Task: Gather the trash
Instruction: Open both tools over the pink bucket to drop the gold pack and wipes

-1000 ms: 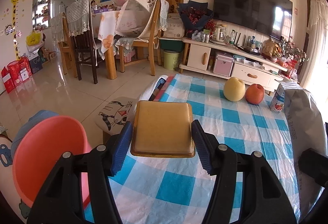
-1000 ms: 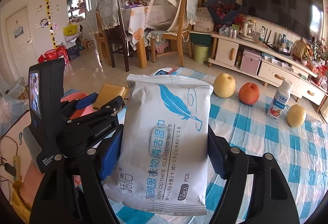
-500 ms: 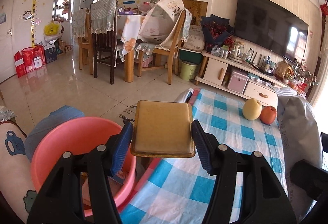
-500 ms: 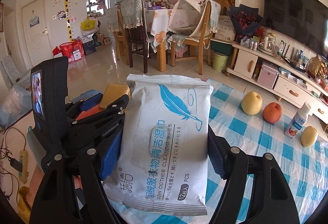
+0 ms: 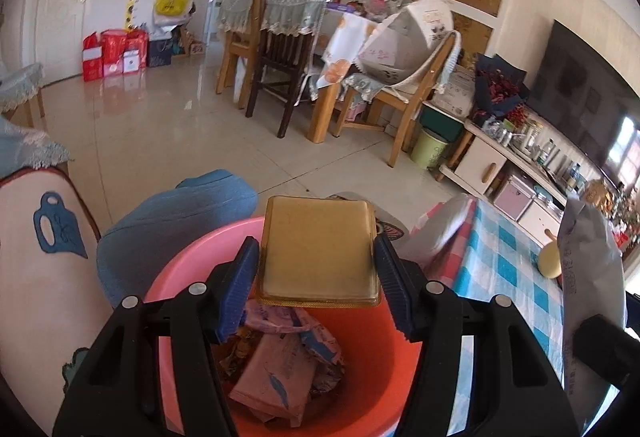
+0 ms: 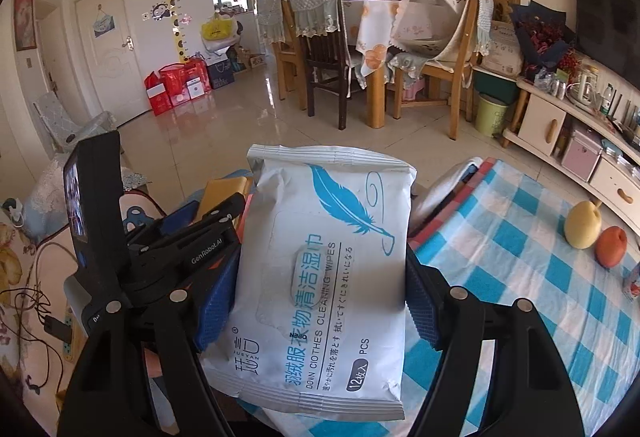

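My left gripper [image 5: 316, 289] is shut on a flat tan plastic tray [image 5: 318, 251] and holds it level above the pink bucket [image 5: 360, 369], which has several wrappers and wipe packs [image 5: 280, 369] inside. My right gripper [image 6: 322, 301] is shut on a white wet-wipes pack with a blue feather print [image 6: 324, 269], held upright over the table's left end. In the right wrist view the left gripper [image 6: 192, 237] and the tan tray [image 6: 220, 193] sit just to the left of the pack. The wipes pack also shows at the right edge of the left wrist view [image 5: 588, 277].
The table with a blue checked cloth [image 6: 500, 237] lies to the right, with a pear [image 6: 582, 223], a red apple [image 6: 610, 247] and a bottle [image 6: 632, 283]. A blue cushion [image 5: 176, 225] and a printed sofa arm [image 5: 40, 277] flank the bucket. Dining chairs [image 5: 280, 69] stand behind.
My left gripper has carried the tan tray left, off the table and over the pink bucket. My right gripper has followed left with the wipes pack. Both grips are unchanged.
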`<state>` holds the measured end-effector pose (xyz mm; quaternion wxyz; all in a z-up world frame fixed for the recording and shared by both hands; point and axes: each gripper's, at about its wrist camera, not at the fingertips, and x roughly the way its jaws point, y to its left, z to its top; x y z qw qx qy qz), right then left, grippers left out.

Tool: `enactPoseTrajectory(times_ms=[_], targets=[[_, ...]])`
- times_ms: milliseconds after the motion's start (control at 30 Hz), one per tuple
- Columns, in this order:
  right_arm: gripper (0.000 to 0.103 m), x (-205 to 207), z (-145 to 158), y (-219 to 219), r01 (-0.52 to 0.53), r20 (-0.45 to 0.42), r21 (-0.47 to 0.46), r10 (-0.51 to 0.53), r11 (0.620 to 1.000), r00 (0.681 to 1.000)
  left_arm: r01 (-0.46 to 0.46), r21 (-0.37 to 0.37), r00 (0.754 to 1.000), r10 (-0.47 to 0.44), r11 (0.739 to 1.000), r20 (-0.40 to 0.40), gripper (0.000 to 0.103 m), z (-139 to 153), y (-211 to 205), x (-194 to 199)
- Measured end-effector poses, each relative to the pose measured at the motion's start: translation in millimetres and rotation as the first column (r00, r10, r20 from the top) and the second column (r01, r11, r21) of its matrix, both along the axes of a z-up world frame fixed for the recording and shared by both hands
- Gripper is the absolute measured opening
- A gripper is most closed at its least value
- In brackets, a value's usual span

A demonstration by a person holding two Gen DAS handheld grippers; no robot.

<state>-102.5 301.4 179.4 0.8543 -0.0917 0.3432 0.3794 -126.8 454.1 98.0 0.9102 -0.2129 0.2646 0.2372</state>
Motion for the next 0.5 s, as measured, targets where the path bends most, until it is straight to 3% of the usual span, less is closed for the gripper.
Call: enactPoseTrajectory(times_ms=[200,267,367,500], targets=[[0.075,8.0,-19.8,59.0,-0.064,-0.047,-0.014,0.064,0.998,0.997,-0.035,-0.09,0.999,0.033,0.995,-0.029,0.061,-23.3,31.4,-2.7],[0.077,13.2,-28.3,66.4,-0.061,-0.061,-0.012,0.061,0.998,0.996,-0.051,-0.096,0.998,0.047,0.994,-0.044,0.067,-27.1,35.0,-2.7],[0.079,21.5,-34.9,63.3,-0.031,-0.095,0.013,0.032,0.999,0.995,-0.074,-0.101,0.997,0.07,0.992,-0.045,0.083,-29.7,40.4,-3.5],[0.084,27.8,-34.6,36.8,0.024,-0.104,0.039,-0.02,0.999,0.994,-0.08,-0.094,0.997,0.078,0.992,-0.029,0.087,-29.4,43.0,-7.1]])
